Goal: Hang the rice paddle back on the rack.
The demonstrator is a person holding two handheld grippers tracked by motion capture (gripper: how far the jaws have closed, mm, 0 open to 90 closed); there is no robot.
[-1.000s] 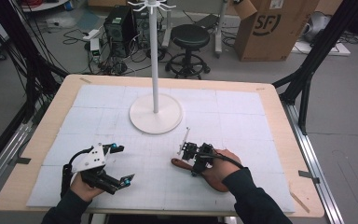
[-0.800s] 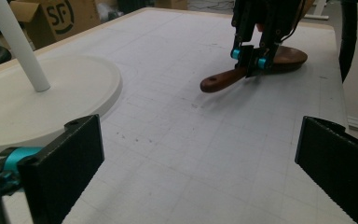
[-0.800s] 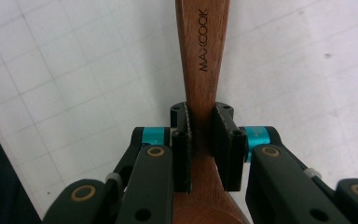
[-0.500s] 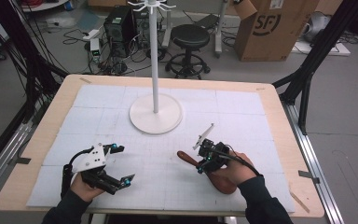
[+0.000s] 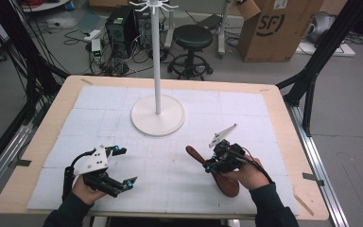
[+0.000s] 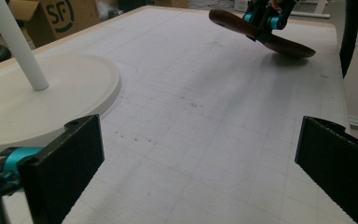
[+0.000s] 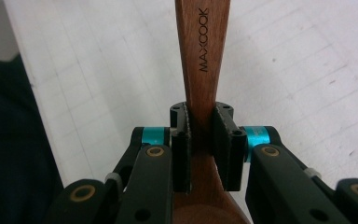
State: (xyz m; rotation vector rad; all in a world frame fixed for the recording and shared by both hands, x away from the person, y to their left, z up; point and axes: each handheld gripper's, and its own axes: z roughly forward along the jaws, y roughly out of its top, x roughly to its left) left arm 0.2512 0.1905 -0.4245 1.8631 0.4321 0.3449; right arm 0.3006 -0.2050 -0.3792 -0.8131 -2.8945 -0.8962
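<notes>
Jaws of the right gripper (image 7: pixel 200 140) are closed on the narrow neck of a wooden spatula (image 7: pixel 200 51), stamped MAXCOOK along its handle. Seen from the high view, the spatula (image 5: pixel 217 177) is held at the near right of the desk (image 5: pixel 274 101), its handle end raised toward the left and its broad blade low by the right hand (image 5: pixel 246 172). Jaws of the left gripper (image 6: pixel 200 161) are spread wide with nothing between them, at the near left. A white stand (image 5: pixel 158 114) is set at the middle, farther off.
</notes>
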